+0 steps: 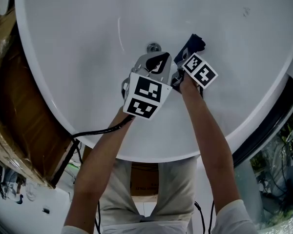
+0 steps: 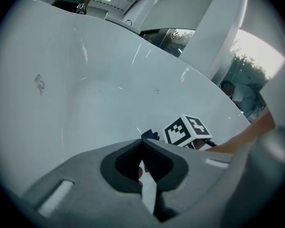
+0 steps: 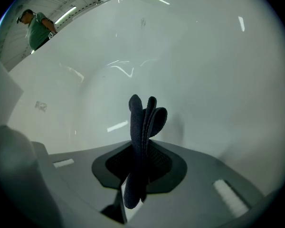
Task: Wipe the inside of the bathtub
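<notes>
Now press the cloth (image 3: 145, 118), pinched in the jaws of your right gripper (image 3: 141, 148), flat against the bathtub (image 1: 88, 33); your left gripper (image 2: 143, 144) sits closed, empty.

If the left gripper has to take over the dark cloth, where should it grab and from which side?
Take the free end of the dark cloth, the folds standing past the right gripper, which is shut on its middle. They lie stacked flat, so I'd open the left gripper, now shut, and come in from the tip end, jaws across the stack.
</notes>
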A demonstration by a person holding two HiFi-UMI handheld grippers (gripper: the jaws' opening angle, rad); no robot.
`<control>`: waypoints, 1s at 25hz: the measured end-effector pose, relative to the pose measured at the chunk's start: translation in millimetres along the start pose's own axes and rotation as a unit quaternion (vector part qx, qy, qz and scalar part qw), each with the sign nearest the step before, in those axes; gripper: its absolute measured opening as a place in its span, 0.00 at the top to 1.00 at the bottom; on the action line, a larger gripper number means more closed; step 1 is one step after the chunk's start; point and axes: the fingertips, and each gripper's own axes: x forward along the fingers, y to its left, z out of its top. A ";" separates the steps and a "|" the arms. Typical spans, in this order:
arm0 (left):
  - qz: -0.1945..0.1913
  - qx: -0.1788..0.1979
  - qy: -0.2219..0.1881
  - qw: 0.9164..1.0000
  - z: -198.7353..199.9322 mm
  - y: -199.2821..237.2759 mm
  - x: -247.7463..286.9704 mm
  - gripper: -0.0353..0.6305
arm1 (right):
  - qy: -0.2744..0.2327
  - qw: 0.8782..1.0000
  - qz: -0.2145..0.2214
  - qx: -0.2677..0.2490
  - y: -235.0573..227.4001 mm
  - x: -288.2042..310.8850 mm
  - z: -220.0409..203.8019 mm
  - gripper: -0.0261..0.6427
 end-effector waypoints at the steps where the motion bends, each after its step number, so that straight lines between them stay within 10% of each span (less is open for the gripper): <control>1: -0.001 0.001 0.001 1.000 -1.4 -0.6 2.1 0.95 | 0.002 1.000 -0.004 0.003 -4.4 5.0 -2.6 0.87; 25: -0.015 -0.001 0.017 1.000 -29.6 -3.3 21.4 0.95 | 0.005 0.997 -0.077 -0.007 -44.6 43.2 -19.5 0.87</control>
